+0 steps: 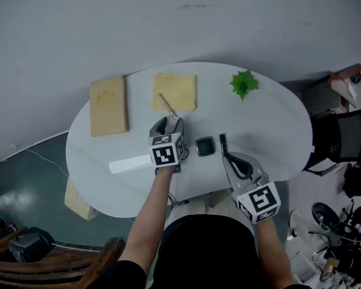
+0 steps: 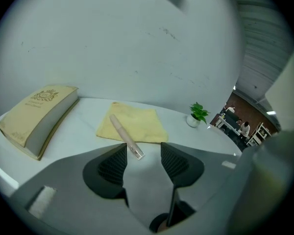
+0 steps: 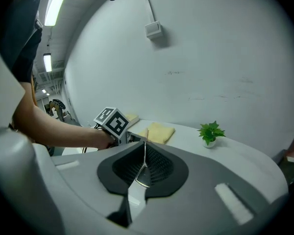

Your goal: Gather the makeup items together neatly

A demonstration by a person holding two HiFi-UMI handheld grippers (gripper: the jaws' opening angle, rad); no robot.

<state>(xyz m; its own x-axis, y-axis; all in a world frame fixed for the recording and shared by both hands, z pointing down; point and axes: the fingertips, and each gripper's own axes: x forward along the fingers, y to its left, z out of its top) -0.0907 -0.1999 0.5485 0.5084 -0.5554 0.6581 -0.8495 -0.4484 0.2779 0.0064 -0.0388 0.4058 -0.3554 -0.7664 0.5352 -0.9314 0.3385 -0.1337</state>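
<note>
A pale pink makeup tube [image 1: 167,106] lies slanted across the near edge of a yellow cloth [image 1: 175,91] on the round white table [image 1: 277,119]. My left gripper [image 1: 168,125] is open, its jaws on either side of the tube's near end [image 2: 132,150] without touching it. A small black compact [image 1: 205,146] and a thin black stick [image 1: 222,142] lie side by side near the table's front. My right gripper [image 1: 227,157] hovers just behind the black stick, shut with nothing between its jaws [image 3: 145,143].
A tan book [image 1: 108,106] lies at the table's left and a small green plant [image 1: 244,84] at the far right. A white strip [image 1: 130,163] lies left of my left hand. A black chair [image 1: 340,137] stands to the right of the table.
</note>
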